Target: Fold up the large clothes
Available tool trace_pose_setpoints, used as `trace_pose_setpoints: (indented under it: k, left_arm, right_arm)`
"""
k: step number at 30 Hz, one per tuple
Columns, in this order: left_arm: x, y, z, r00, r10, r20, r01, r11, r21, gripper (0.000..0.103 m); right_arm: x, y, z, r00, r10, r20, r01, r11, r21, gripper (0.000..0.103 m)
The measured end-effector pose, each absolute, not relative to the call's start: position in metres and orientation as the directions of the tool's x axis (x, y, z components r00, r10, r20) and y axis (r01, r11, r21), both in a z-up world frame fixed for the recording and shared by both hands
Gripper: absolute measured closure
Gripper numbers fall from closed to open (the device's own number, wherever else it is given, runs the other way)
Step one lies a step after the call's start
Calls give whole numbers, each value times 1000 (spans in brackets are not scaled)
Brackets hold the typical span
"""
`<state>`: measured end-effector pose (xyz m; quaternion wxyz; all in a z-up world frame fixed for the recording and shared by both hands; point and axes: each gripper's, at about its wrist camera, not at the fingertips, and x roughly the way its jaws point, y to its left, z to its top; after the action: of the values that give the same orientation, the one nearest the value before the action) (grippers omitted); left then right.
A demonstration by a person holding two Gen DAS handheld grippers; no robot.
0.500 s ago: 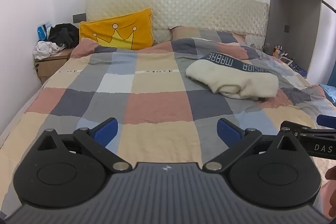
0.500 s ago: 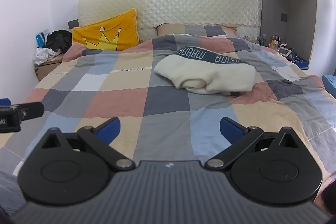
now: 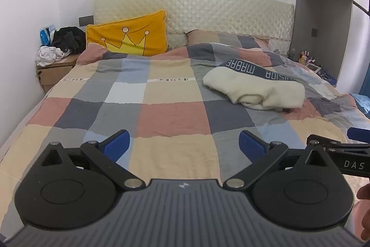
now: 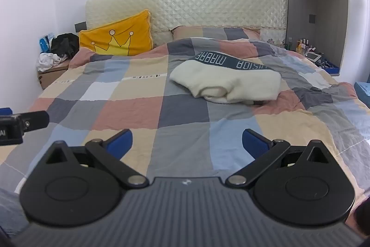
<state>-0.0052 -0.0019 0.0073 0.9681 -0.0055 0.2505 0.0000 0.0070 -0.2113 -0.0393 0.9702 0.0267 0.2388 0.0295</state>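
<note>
1. Left claw [image 3: 183,142]: the jaws stand spread wide, nothing lies between the blue pads [image 3: 115,145], and the claw hangs above the near end of the bed [image 3: 161,117].
2. Right claw [image 4: 187,142]: the jaws stand spread wide and empty, above the same near end of the bed. The two claws sit side by side; each shows at the edge of the other's view.
3. Cream garment [image 4: 227,83]: it lies bunched on the checked quilt [image 4: 129,108], right of the bed's centre and well apart from both claws. A dark band with pale lettering [image 4: 227,61] runs along its far edge.
4. Yellow crown pillow [image 3: 129,38]: it leans against the quilted headboard [image 3: 208,8] at the far left.
5. Bedside cabinet [image 3: 53,71]: it stands left of the bed and carries heaped white and dark cloth [image 3: 60,45].
</note>
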Motion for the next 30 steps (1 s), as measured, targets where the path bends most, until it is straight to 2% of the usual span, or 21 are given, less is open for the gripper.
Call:
trace_pose_setpoints:
  k: [30]
  left_arm:
    - [1,3,-3,874,-38,-485,21,999,-39,1]
  right_arm:
    - [9,-201,-44,884,49,-466,-19,997,69,0]
